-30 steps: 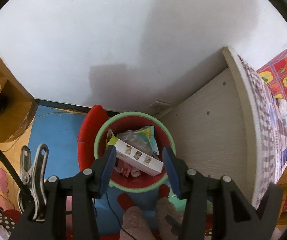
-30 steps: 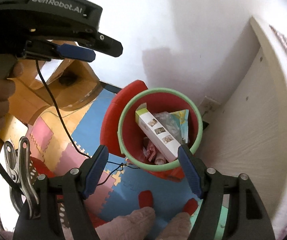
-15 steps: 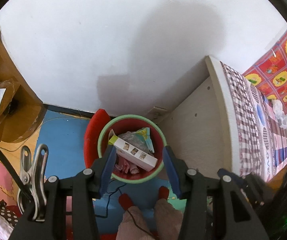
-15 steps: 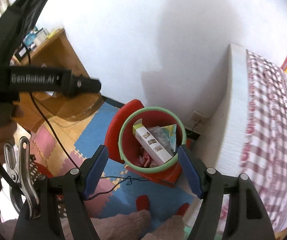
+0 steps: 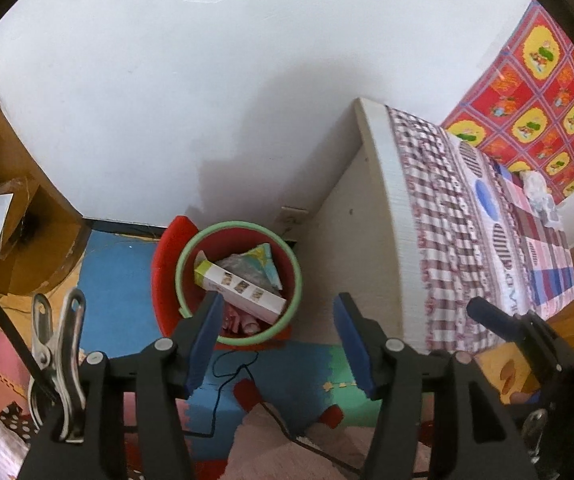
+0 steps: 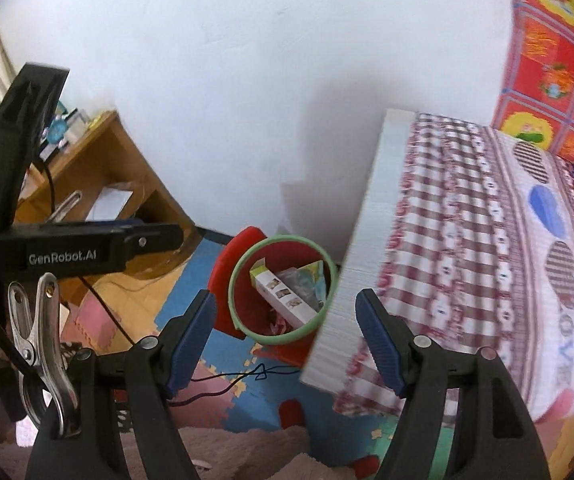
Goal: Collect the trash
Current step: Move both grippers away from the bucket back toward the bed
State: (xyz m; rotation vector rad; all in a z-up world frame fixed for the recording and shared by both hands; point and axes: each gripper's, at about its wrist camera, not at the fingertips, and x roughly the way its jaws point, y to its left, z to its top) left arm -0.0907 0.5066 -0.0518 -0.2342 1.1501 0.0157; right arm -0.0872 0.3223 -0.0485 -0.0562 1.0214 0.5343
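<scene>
A round red plastic bin [image 5: 237,284] with a smooth green rim stands on foam puzzle-mat floor [image 5: 119,280], below and ahead of both grippers, wedged beside the bed [image 5: 467,220]. Inside it, a long white cardboard box [image 5: 243,290] lies slanted over crinkled wrappers [image 5: 261,264]. The left gripper [image 5: 277,344] is opening, its 2 blue pads empty; the right gripper [image 6: 287,338] stands wide apart, holding nothing. Only the right wrist view shows the wooden shelf's [image 6: 99,176] top clutter; only the left shows the bed's far patchwork end.
</scene>
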